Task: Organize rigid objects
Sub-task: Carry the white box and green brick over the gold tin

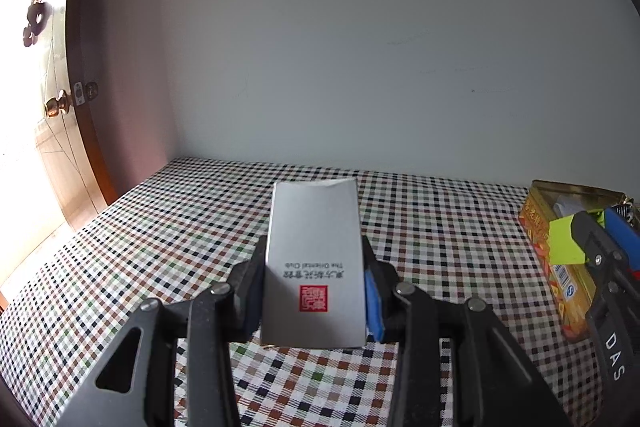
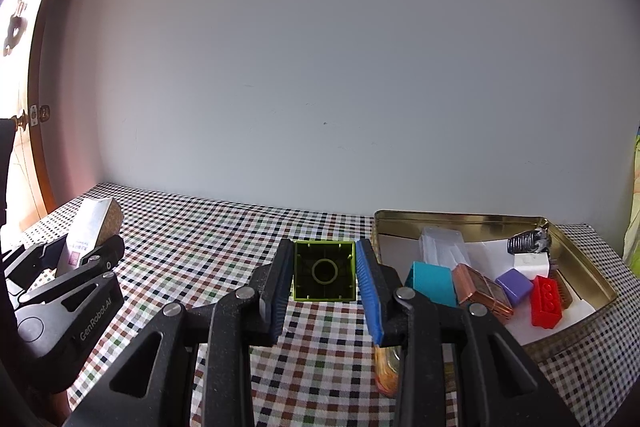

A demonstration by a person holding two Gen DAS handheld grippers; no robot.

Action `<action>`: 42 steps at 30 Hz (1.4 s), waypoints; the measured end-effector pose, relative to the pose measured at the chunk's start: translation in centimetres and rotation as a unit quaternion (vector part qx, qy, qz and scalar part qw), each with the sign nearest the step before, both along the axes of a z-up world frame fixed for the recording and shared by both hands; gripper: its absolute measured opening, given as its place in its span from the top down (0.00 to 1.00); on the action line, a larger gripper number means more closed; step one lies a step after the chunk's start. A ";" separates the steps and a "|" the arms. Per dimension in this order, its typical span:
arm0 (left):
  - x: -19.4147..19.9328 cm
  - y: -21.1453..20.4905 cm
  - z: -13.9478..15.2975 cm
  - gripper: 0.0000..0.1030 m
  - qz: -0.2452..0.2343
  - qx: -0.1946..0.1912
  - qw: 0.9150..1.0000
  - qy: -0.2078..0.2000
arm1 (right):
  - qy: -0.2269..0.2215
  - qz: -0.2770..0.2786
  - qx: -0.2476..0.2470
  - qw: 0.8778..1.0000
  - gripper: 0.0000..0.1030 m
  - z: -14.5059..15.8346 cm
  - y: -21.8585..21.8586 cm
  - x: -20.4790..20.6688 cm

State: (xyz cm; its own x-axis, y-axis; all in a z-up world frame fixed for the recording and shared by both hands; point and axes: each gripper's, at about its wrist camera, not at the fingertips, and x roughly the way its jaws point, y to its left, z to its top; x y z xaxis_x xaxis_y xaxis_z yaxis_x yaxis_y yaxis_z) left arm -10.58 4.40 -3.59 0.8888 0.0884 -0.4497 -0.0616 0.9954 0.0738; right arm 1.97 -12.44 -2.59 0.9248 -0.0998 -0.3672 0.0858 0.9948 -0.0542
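Observation:
My left gripper is shut on a silver box with a red seal and dark print, held above the checkered tablecloth. From the right wrist view the same gripper and silver box show at the far left. My right gripper is shut on a lime-green hollow brick, its open underside facing the camera. In the left wrist view that gripper and the green brick appear at the right edge, in front of the gold tin.
An open gold tin at the right holds a teal block, a copper box, a purple block, a red brick, a white block and a clear piece. A white wall stands behind the table. A door with a brass knob is at the left.

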 end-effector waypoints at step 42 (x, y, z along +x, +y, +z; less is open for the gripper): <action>-4.6 -13.0 1.0 0.62 -0.111 -0.051 0.992 -0.020 | -0.056 0.013 0.034 0.998 0.67 2.7 -10.9 -5.4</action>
